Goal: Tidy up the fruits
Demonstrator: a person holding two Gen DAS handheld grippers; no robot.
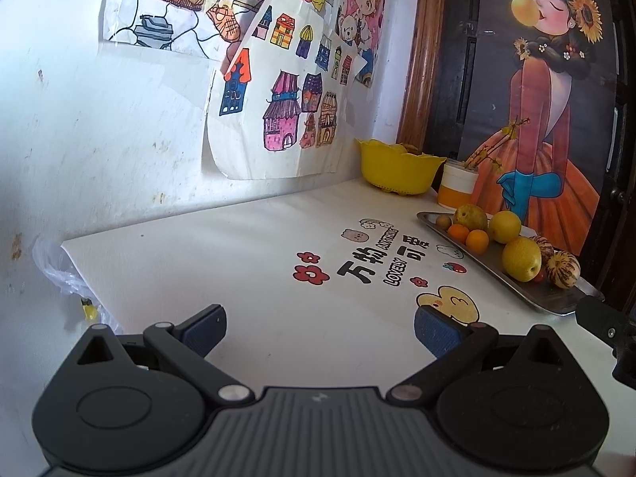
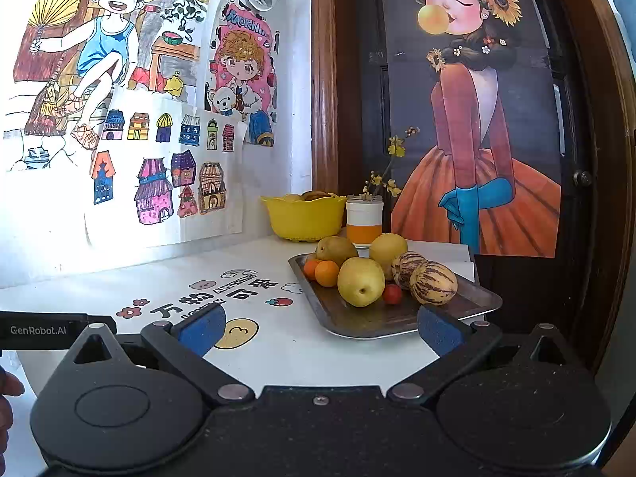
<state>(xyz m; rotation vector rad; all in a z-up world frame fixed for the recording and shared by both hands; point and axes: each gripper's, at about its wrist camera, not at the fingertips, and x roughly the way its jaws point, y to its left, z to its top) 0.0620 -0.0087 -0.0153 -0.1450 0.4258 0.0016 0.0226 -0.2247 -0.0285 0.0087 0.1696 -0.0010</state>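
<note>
Both the left gripper [image 1: 320,328] and right gripper [image 2: 321,328] hang spread and empty above the table [image 2: 278,342]. Pears [image 2: 361,281], oranges [image 2: 326,273] and striped melons [image 2: 433,283] crowd the steel tray [image 2: 473,302]; round, firm, probably slippery, best pinched across their widest middle.

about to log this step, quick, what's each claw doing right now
Left claw: open, holding nothing, above the table.
Right claw: open, holding nothing, facing the tray of fruit.

White wall [image 2: 278,0] with children's drawings [image 2: 159,167], dark wooden door [image 2: 588,119], white table [image 1: 198,258], daylight
</note>
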